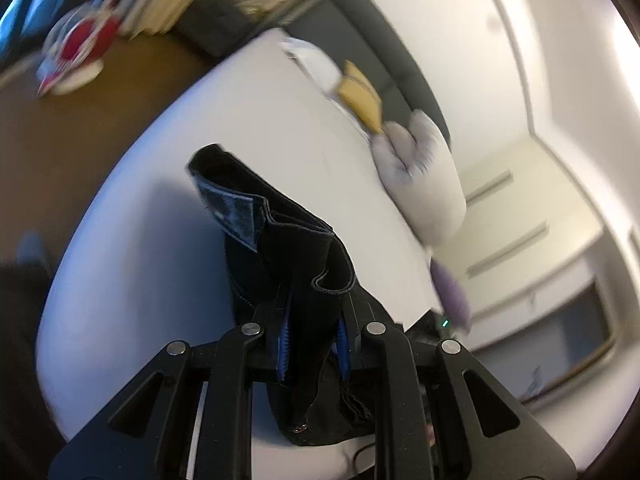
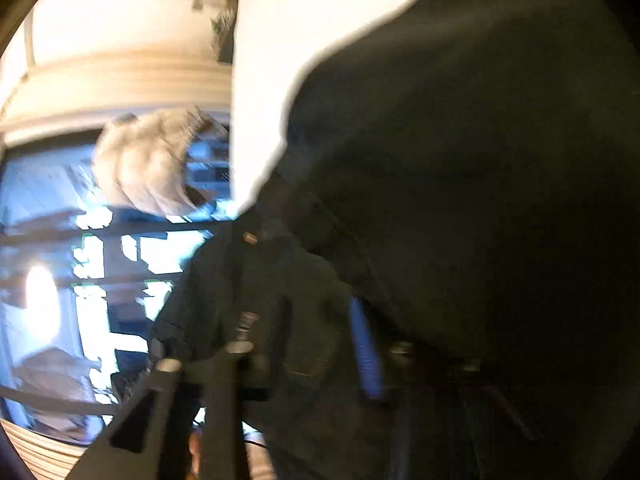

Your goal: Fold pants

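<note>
Left tool (image 1: 312,344) amid pants (image 1: 280,248), seemingly.

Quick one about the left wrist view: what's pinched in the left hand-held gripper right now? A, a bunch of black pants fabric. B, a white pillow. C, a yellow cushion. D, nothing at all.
A: the left hand-held gripper has its blue-padded fingers closed on a bunched fold of the black pants, lifted above the white bed; the yellow cushion lies far off.
</note>
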